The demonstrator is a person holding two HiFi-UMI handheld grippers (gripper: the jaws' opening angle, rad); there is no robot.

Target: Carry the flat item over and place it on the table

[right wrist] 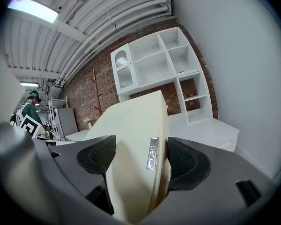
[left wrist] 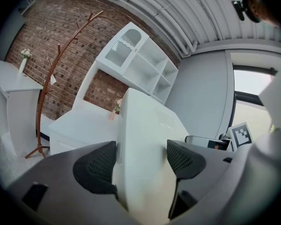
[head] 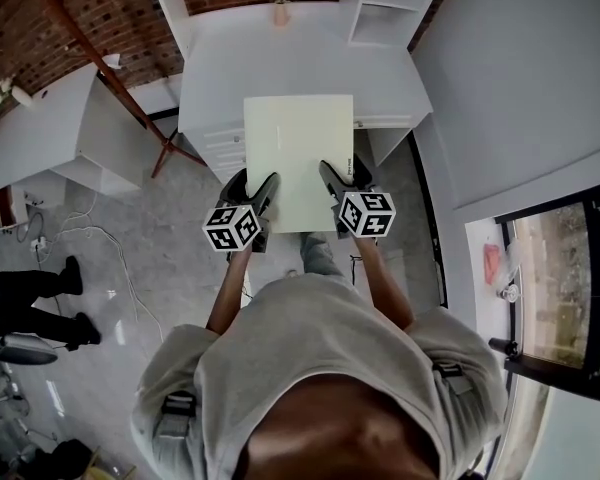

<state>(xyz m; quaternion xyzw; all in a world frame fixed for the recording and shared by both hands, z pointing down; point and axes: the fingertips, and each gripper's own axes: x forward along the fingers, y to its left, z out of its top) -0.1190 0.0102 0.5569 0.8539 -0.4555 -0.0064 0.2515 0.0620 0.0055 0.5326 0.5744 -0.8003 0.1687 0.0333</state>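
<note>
**Carry nearly done: board at the table**

I've got the board [head: 298, 158] pinched along its near edge by both tools. The left gripper [head: 263, 193] is clamped on the near-left part and the right gripper [head: 332, 183] on the near-right, jaws on its two faces. The board's up in the air, approx level, w/ its far end out over the white table [head: 220, 68]. It's not resting there, as far as I can judge. So step = carry, about at the set-down spot.

Next move, IMO: ease fwd a bit, lower both sides evenly till it lies flat, then let go L & R together. Stay short of the vase [head: 281, 13] at the back.

Mat'l: thin rigid rect. slab, pale cream, w/ smooth matte faces. It has a squared edge w/ a small silver tag [right wrist: 152, 153] by the right jaw. No sag btw the grips, so prob. stiff. The pads [right wrist: 187, 161] are black, dimpled, rubber-like. The table top is white, smooth and flat.
</note>
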